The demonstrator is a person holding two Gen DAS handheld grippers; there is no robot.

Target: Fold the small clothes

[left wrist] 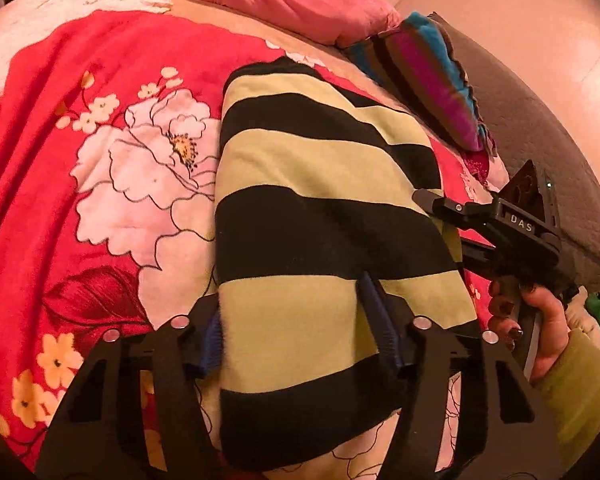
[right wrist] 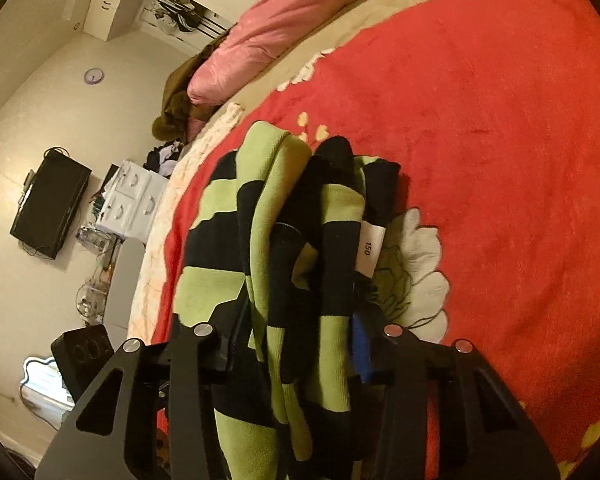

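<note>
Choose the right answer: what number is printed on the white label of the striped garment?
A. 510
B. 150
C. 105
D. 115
B: in the right wrist view, the white label sewn to the black and green striped garment reads 150.
</note>
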